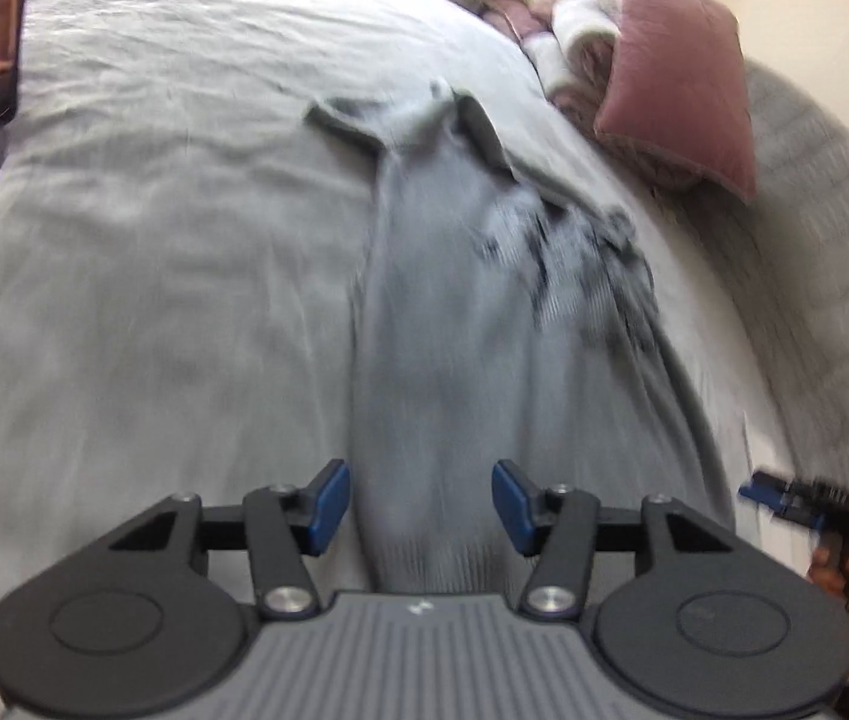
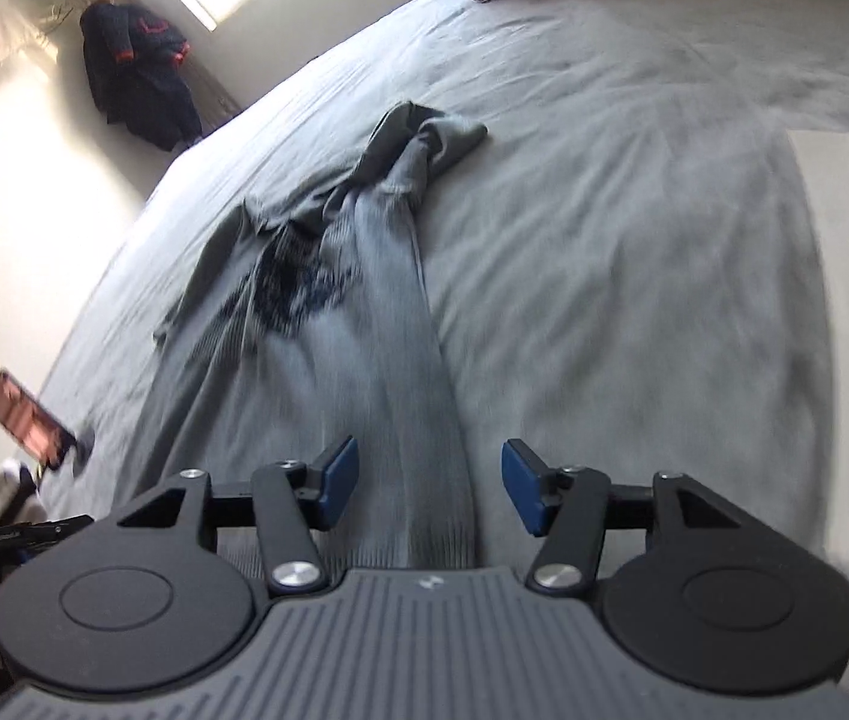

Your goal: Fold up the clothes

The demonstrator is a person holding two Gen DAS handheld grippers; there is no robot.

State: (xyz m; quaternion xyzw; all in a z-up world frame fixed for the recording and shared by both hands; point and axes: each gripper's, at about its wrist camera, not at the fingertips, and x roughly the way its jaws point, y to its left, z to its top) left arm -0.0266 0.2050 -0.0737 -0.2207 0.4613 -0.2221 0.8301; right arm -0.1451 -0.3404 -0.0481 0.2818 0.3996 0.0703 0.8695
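Shirt (image 1: pixel 442 324), soft, limp knit, lies stretched lengthwise on the bed (image 1: pixel 142 252). Left fingers (image 1: pixel 328 507) and right fingers (image 2: pixel 340 483) stand released, the hem between them ungripped. Best hold: hem corners or shoulders, since it will likely sag.

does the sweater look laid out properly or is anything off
Not flat yet. The grey sweater lies stretched along the bed sheet, but its far end is bunched and twisted into a knot-like heap, one sleeve crumpled beside the dark print. Both the left gripper and right gripper are open, holding nothing.
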